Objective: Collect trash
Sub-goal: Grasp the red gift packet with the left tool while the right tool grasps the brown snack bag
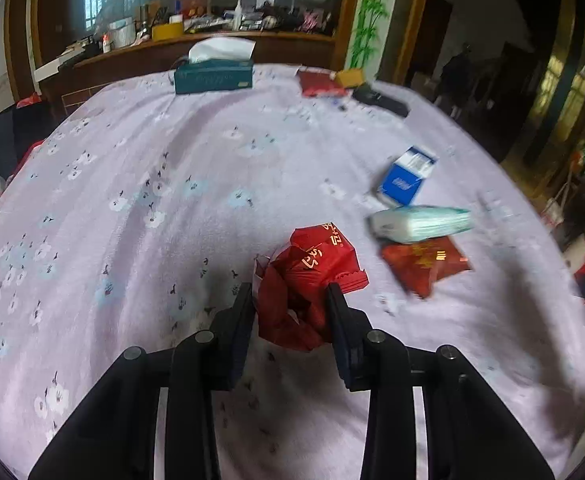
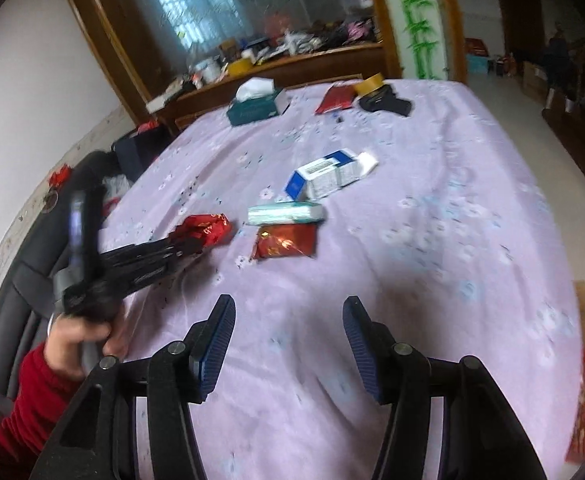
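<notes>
Between the left tongs (image 1: 291,292), clenched on it, sits a crumpled red wrapper (image 1: 308,280), resting low on the lilac floral cloth of the counter (image 1: 132,184); first pick seemingly made, not yet carried off. Right tongs (image 2: 288,312) released, nothing between the pads, hovering over bare cloth. Beyond, still to gather by the look of it: a flat red packet (image 1: 424,262), touching a pale tissue pack (image 1: 420,222), and a blue-and-white box (image 1: 406,178) near those. Farther off, a teal tissue box (image 1: 212,76), another red packet (image 1: 318,83), a tape roll (image 1: 350,77), something black (image 1: 378,99); trash or not, cannot tell. No bin or bag visible anywhere; right-hand view blurred; print on the wrappers unreadable.
</notes>
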Available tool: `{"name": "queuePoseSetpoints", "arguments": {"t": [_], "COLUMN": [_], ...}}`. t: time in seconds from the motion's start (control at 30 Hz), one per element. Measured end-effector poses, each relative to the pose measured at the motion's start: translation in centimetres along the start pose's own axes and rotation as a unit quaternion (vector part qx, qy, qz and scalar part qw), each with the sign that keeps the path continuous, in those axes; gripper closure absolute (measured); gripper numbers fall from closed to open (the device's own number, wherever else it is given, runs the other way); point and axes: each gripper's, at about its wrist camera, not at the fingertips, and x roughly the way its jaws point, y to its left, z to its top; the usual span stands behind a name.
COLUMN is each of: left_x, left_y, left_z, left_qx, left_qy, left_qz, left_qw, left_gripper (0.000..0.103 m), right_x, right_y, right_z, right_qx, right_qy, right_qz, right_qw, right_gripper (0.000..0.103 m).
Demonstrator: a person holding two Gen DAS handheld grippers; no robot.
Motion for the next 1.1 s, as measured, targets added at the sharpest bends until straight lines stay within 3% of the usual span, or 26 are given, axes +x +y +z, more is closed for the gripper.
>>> {"name": "queuePoseSetpoints", "arguments": {"t": [0.17,0.3,0.47,0.57,0.67,0.7,0.73,0.83,0.87,1.03,1.07,1.1], "left_x": [-4.1,-6.3,-8.3,-9.0,-9.4,-9.4,-9.3,-9.3,-9.4,-9.2,-9.1,-9.1], "left_y": [0.0,0.2,0.8,1.5,2.3,2.5,2.8,3.0,3.0,2.7,2.7,2.6], "left_z": [-1.2,-2.0,-3.0,-3.5,-4.1,-4.1,-4.2,-4.4,-4.4,-4.7,-4.7,-4.7], "left_qx": [-0.001,-0.008,-0.018,-0.025,-0.033,-0.035,-0.039,-0.042,-0.042,-0.038,-0.038,-0.038], "left_qy": [-0.032,-0.046,-0.059,-0.063,-0.067,-0.067,-0.067,-0.069,-0.07,-0.069,-0.068,-0.068], "left_qz": [-0.021,-0.029,-0.038,-0.038,-0.031,-0.031,-0.028,-0.022,-0.023,-0.02,-0.021,-0.02], "left_qw": [0.9993,0.9985,0.9973,0.9969,0.9967,0.9966,0.9966,0.9965,0.9964,0.9967,0.9968,0.9968], "left_gripper": [0.069,0.069,0.069,0.069,0.069,0.069,0.069,0.069,0.069,0.069,0.069,0.069], "right_x": [5.8,9.8,12.3,12.5,11.4,10.8,10.5,10.4,11.0,13.5,14.1,14.7], "right_y": [1.0,1.3,1.0,2.3,4.9,5.4,5.7,6.3,6.1,5.2,5.3,5.5], "right_z": [2.5,4.3,5.5,4.7,2.9,2.8,2.8,3.4,3.7,4.4,4.5,4.5], "right_qx": [-0.006,-0.017,-0.022,-0.027,-0.051,-0.061,-0.071,-0.124,-0.127,-0.126,-0.13,-0.138], "right_qy": [0.035,0.052,0.055,0.079,0.117,0.112,0.106,0.076,0.079,0.094,0.097,0.104], "right_qz": [0.013,-0.007,-0.009,0.044,0.148,0.15,0.14,0.037,0.021,0.0,-0.004,-0.01], "right_qw": [0.999,0.998,0.998,0.996,0.981,0.98,0.982,0.989,0.989,0.988,0.987,0.985], "right_gripper": [0.04,0.037,0.037,0.035,0.035,0.035,0.035,0.035,0.035,0.035,0.038,0.052]}}
